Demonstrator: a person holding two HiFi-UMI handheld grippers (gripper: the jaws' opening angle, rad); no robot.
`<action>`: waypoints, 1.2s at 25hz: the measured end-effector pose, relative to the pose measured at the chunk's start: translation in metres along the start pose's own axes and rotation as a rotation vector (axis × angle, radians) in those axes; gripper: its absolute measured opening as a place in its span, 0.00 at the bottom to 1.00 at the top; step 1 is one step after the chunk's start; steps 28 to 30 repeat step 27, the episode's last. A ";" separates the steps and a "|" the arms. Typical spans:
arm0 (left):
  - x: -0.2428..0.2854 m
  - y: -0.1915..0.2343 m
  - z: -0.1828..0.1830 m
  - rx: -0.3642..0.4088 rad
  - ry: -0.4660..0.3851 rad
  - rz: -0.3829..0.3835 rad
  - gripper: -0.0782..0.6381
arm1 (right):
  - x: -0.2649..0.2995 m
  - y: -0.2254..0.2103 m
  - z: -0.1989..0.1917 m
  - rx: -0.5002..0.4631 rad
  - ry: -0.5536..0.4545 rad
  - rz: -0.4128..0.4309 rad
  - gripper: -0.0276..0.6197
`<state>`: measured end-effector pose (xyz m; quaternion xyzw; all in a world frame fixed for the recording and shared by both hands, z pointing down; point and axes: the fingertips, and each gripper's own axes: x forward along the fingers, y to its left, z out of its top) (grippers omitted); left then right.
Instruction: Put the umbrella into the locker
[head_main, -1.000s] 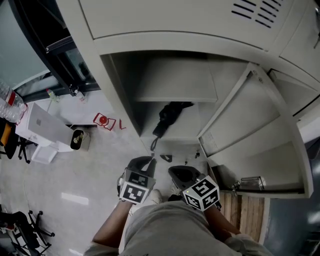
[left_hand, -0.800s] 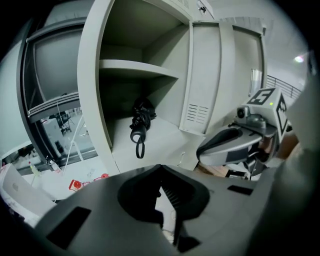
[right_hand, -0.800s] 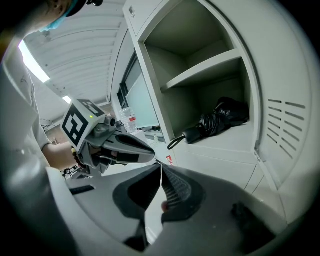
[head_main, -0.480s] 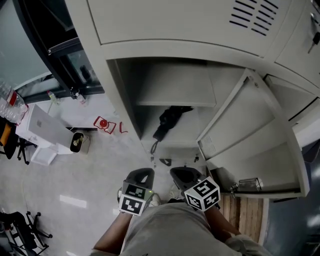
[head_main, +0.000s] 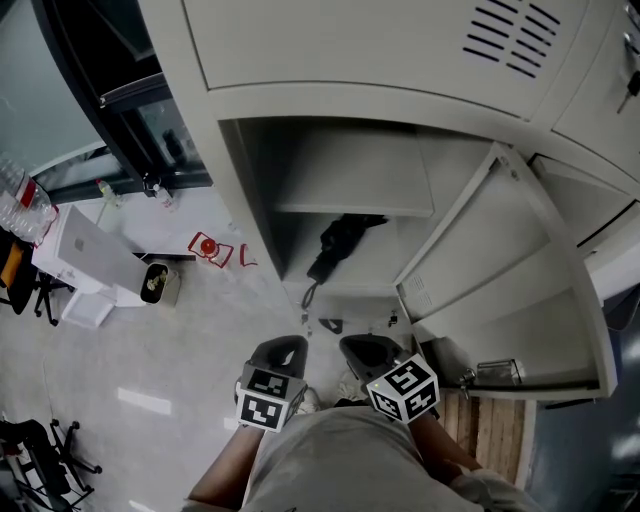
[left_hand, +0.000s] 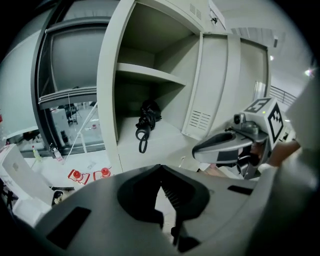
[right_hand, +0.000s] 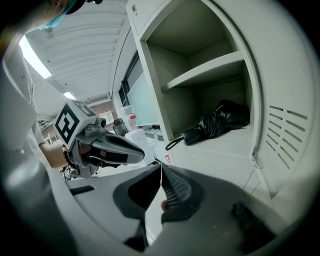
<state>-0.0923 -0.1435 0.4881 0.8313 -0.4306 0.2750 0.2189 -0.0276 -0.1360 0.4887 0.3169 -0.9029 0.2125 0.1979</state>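
The black folded umbrella (head_main: 340, 238) lies on the floor of the open locker's lower compartment (head_main: 350, 275), below the shelf (head_main: 352, 190). Its strap loop (head_main: 310, 292) hangs over the front edge. It also shows in the left gripper view, umbrella (left_hand: 146, 116), and in the right gripper view, umbrella (right_hand: 220, 121). My left gripper (head_main: 287, 347) is shut and empty, held close to my body, well short of the locker. The right gripper (head_main: 362, 349) beside it is shut and empty too. Their closed tips appear at left gripper (left_hand: 160, 168) and right gripper (right_hand: 160, 166).
The locker door (head_main: 500, 260) stands open to the right. On the floor at the left lie a white box (head_main: 85, 255), a small bin (head_main: 155, 280) and red items (head_main: 208, 244). Office chairs (head_main: 40, 455) stand at the lower left, and a wooden strip (head_main: 495, 420) lies under the door.
The left gripper has drawn back from the locker's front toward my body and its jaws have closed. The right gripper has stayed put.
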 end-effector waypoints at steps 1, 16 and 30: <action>0.000 -0.001 0.000 0.007 0.000 0.002 0.13 | 0.000 0.000 0.000 -0.012 0.006 -0.005 0.09; 0.003 -0.011 0.001 0.052 0.019 -0.038 0.13 | 0.003 0.000 0.000 -0.028 0.017 0.008 0.09; 0.007 -0.004 0.016 0.054 -0.006 -0.018 0.13 | 0.007 0.001 0.002 -0.036 0.017 0.019 0.09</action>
